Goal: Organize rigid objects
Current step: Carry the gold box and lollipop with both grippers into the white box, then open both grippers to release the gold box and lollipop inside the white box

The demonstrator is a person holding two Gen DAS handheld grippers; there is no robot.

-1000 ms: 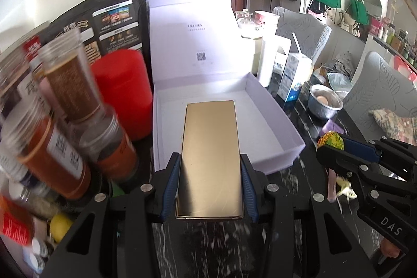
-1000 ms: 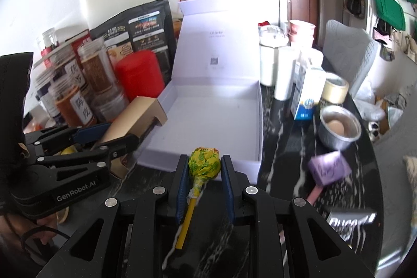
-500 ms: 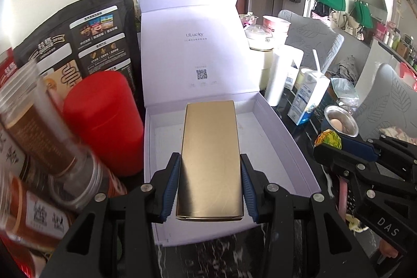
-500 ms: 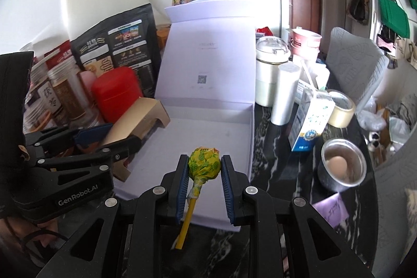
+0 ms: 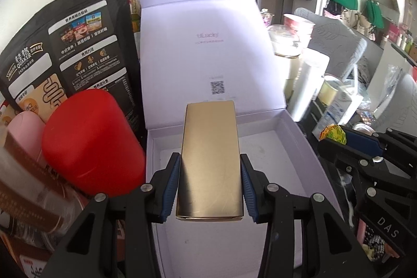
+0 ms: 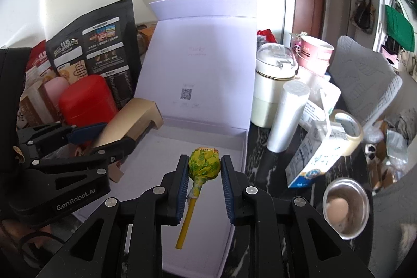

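Observation:
My left gripper [image 5: 209, 168] is shut on a flat gold box [image 5: 210, 163] and holds it over the open white gift box [image 5: 297, 163], whose lid stands upright behind. My right gripper [image 6: 204, 170] is shut on a yellow-green lollipop [image 6: 204, 166] with a yellow stick, held above the white box's tray [image 6: 208, 142]. The gold box [image 6: 133, 121] and left gripper [image 6: 104, 137] show at the left of the right wrist view. The lollipop [image 5: 333, 134] and right gripper [image 5: 336, 140] show at the right of the left wrist view.
A red canister [image 5: 91, 145] and a black oat bag [image 5: 70, 51] stand left of the white box. Right of it are a white jar [image 6: 273, 85], a plastic roll [image 6: 286, 116], a milk carton [image 6: 315, 155], tape [image 6: 346, 132] and a bowl with an egg [image 6: 344, 207].
Both grippers moved forward and up over the white box's tray, carrying the gold box and the lollipop. The jars at left have dropped out of the left view.

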